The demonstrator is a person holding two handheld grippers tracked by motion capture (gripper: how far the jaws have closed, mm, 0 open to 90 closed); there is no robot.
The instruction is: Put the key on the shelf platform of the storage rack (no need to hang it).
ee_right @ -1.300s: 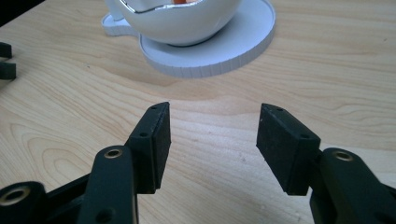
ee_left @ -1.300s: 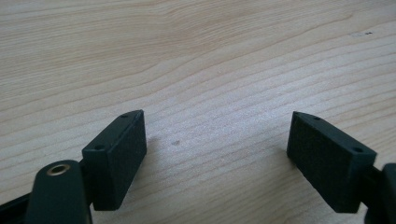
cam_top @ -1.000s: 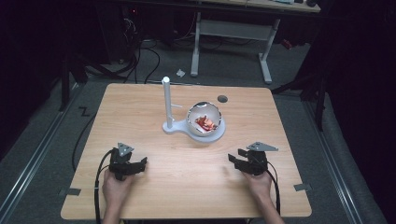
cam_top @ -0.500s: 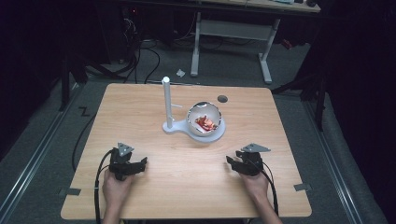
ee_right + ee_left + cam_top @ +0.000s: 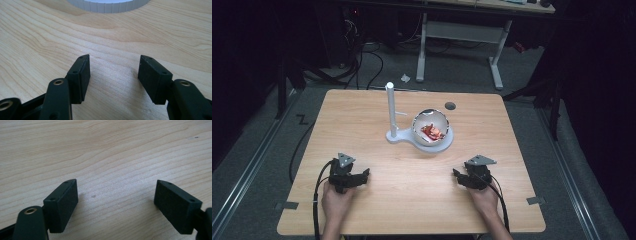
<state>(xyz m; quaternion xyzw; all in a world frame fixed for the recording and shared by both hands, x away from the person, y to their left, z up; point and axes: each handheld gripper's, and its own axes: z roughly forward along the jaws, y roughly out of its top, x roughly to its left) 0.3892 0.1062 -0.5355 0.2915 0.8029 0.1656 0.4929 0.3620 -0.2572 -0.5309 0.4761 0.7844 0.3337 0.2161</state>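
Both grippers rest low over the near edge of the wooden table (image 5: 362, 115), each held by one hand. On the left gripper (image 5: 348, 175) the jaws stand wide apart, and its own view has nothing but bare wood between the pads (image 5: 62, 202). On the right gripper (image 5: 472, 176) the jaws are apart too, by a smaller gap, with nothing between its pads (image 5: 82, 75); they have just been opening.

What both point toward is the round bowl (image 5: 432, 131) with something red and white inside it. It sits on a white base (image 5: 414, 142) from which a white post (image 5: 390, 107) rises, in the middle of the table and well apart from both grippers. The rim of that base shows at the top of the right gripper view (image 5: 107, 6).

I judge that the work is at its very start: nothing is gripped, the bowl is untouched, and the whole reach is left to do.

Against the earlier frames, the bowl and stand keep their place. The right gripper has shifted only slightly, and the left one has stayed still.
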